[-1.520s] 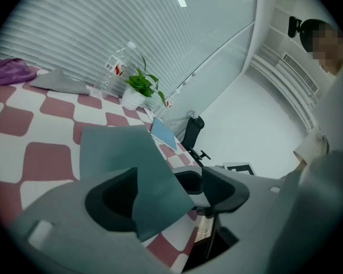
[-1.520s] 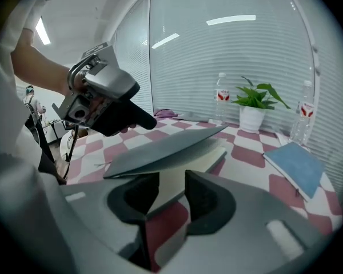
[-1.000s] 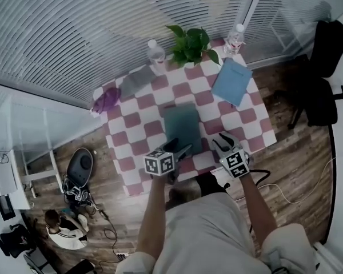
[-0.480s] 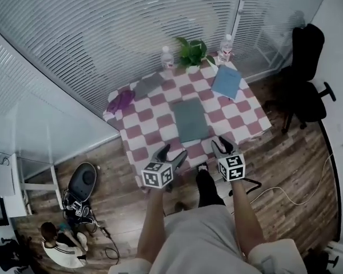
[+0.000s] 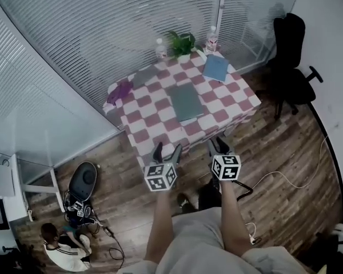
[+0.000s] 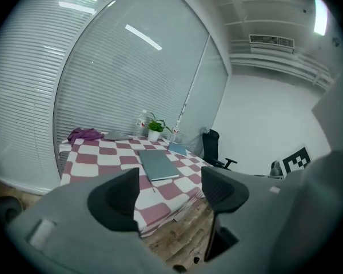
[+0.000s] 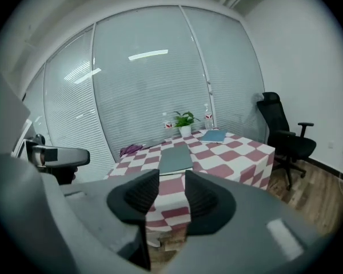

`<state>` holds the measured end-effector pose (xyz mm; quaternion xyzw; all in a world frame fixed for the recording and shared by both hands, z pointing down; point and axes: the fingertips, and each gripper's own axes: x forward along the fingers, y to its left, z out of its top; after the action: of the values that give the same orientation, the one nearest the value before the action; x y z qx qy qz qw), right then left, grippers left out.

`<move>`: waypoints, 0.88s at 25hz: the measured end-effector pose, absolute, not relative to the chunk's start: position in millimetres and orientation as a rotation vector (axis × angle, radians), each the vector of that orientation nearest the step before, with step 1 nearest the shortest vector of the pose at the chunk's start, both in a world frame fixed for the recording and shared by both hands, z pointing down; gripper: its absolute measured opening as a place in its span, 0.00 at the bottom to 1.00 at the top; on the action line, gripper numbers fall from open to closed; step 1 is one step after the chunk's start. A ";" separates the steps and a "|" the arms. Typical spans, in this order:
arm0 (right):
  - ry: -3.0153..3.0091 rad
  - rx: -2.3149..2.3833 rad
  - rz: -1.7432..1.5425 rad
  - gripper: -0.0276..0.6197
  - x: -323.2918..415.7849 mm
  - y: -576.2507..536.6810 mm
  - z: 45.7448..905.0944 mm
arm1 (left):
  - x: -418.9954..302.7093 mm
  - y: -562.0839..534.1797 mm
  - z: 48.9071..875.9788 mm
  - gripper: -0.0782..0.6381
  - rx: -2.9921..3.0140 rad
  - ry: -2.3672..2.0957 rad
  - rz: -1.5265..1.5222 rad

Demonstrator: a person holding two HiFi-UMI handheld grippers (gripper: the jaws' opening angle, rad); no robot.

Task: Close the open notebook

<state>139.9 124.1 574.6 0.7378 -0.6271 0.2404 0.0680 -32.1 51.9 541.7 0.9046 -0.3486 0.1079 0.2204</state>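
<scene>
checkered table (image 5: 154, 124) by the window blinds. notebook (image 5: 186, 101) lies shut mid-table, at 12 o'clock from both grippers, well apart. left gripper (image 5: 167, 148) jaws wide, empty; right gripper (image 5: 218, 144) narrow gap, empty. closing looks done; best keep clear, leaving the cover flat.

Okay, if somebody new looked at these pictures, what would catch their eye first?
The red-and-white checked table by the window blinds, with a closed grey-green notebook flat at its middle and a potted plant at its far edge. Nearer the camera, the left gripper and right gripper hang over the wooden floor short of the table, both with jaws apart and empty.
</scene>
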 end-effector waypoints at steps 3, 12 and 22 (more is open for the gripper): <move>-1.898 2.198 0.681 0.26 133.5 146.7 575.0 | -35.2 75.0 544.6 0.57 2.530 -0.942 0.319; -1.985 2.179 0.613 0.26 114.2 167.5 559.4 | -41.4 106.6 528.0 0.22 2.582 -0.919 0.247; -2.011 2.134 0.600 0.05 108.7 170.0 553.2 | -45.2 114.7 526.5 0.12 2.553 -0.904 0.260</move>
<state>108.7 170.0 553.2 0.7109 -0.6701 0.2000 0.0743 -45.2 114.7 526.5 0.9177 -0.3248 0.0935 0.2089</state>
